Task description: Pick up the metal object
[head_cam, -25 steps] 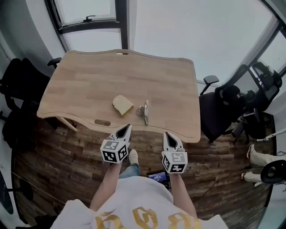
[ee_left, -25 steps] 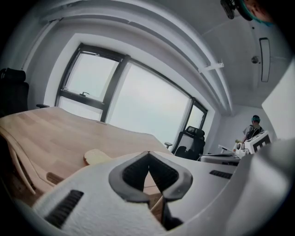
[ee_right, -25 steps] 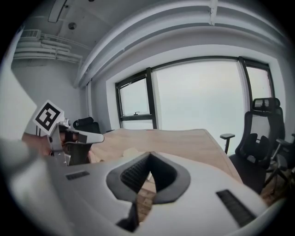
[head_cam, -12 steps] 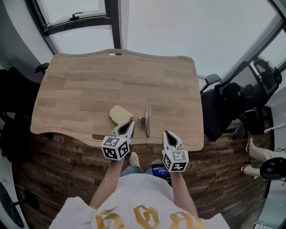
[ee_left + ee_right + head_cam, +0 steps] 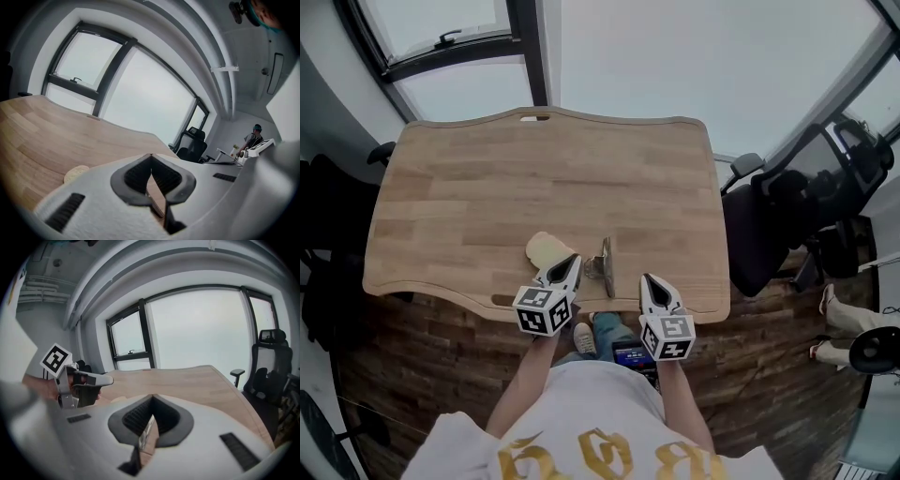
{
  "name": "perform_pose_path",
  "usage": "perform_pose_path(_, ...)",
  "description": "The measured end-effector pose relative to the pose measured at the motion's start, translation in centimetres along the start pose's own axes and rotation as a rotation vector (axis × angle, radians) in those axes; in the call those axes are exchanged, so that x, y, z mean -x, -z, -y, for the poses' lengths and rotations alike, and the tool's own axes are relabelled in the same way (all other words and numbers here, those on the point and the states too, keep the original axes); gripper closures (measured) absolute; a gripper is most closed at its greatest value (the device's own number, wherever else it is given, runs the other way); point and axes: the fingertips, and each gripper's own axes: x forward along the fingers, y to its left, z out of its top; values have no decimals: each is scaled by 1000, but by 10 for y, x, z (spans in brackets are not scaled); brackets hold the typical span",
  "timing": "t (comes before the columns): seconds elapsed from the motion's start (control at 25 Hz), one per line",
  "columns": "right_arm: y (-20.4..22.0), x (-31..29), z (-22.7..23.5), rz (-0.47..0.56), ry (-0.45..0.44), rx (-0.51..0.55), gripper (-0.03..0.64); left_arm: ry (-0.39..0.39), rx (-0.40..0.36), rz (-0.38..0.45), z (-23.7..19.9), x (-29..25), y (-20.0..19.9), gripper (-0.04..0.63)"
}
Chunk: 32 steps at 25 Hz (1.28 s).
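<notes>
One wooden table [image 5: 487,187] bore one metal object [image 5: 605,262] near its front edge and one pale flat piece [image 5: 544,248] just beside it, on its left. The two grippers, the left gripper [image 5: 572,259] and the right gripper [image 5: 649,280], both had jaws clenched on nothing (the metal object lay between them in the head view). The gold letters on the person's white shirt [image 5: 581,412] were cut off and unreadable.
</notes>
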Motion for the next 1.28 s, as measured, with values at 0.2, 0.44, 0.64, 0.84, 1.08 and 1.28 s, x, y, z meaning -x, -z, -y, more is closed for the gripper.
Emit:
perform_pose_path(0.2,-3,-11,0,-4,-19,11,606,1,8,-7,-3,-10,-1,575)
perform_pose_path(0.44,6,-19,10,-27,-11,13,606,-2,17,-25,-8,-23,6,575)
perform_pose_path(0.64,14,-27,12,-53,-17,36,606,-9,37,-42,-15,-30,12,575)
perform_pose_path(0.84,20,-32,13,-76,-24,41,606,-6,66,-35,-20,-36,17,575)
perform_pose_path(1.08,26,-41,21,-104,-27,42,606,-8,87,-80,-25,-45,28,575)
perform_pose_path(1.28,36,-50,19,-138,-48,61,606,-22,112,-137,-29,-50,49,575)
